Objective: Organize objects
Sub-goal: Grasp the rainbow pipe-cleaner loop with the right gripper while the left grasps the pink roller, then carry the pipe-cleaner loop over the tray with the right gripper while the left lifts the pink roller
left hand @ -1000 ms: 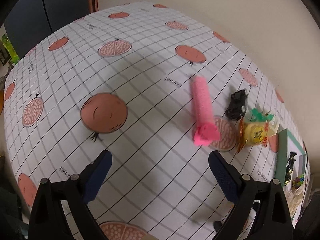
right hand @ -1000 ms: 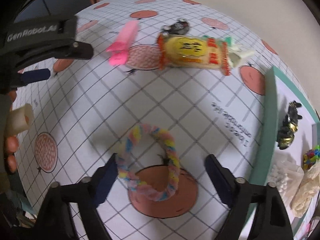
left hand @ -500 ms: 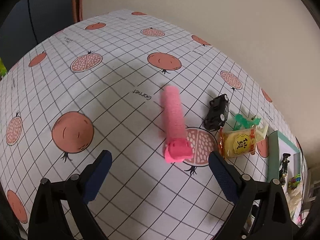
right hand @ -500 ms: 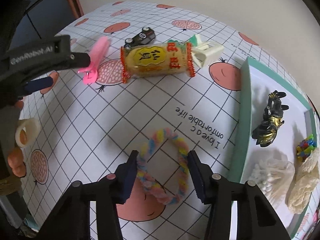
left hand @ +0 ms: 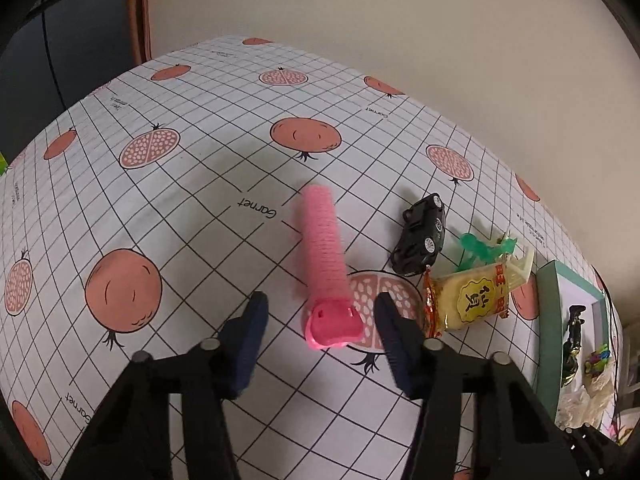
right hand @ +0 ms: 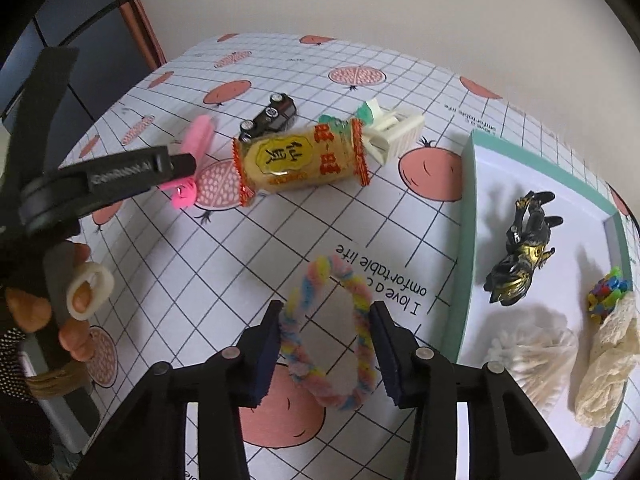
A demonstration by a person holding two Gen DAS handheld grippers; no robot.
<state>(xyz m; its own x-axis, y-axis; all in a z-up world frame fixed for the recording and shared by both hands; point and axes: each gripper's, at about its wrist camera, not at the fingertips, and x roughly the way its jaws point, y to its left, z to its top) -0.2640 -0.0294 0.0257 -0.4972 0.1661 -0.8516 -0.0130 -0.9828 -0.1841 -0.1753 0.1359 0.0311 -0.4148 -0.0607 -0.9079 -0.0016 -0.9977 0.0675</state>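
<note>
A pink hair roller (left hand: 324, 248) lies on the pomegranate-print cloth, its clip end pointing at me. My left gripper (left hand: 320, 336) is open, with one finger on each side of that clip end and a gap on both sides. In the right wrist view a pastel braided loop (right hand: 362, 360) sits between the pads, and my right gripper (right hand: 325, 344) is shut on it, pressing its two sides inward. The roller (right hand: 196, 140) also shows there, partly hidden behind the left gripper's black body.
A yellow snack packet (right hand: 300, 160), a black toy car (left hand: 420, 236) and a white-and-green clip (right hand: 392, 128) lie close together right of the roller. A teal-rimmed tray (right hand: 466, 240) holds a black-gold figure (right hand: 520, 252), cotton swabs (right hand: 532, 352), lace cloth (right hand: 608, 364) and coloured beads (right hand: 606, 292). A hand (right hand: 72, 320) holds the left gripper.
My left gripper has come forward to the roller and its fingers have narrowed around the clip end. The right gripper's fingers have closed in from wide open onto the pastel loop.
</note>
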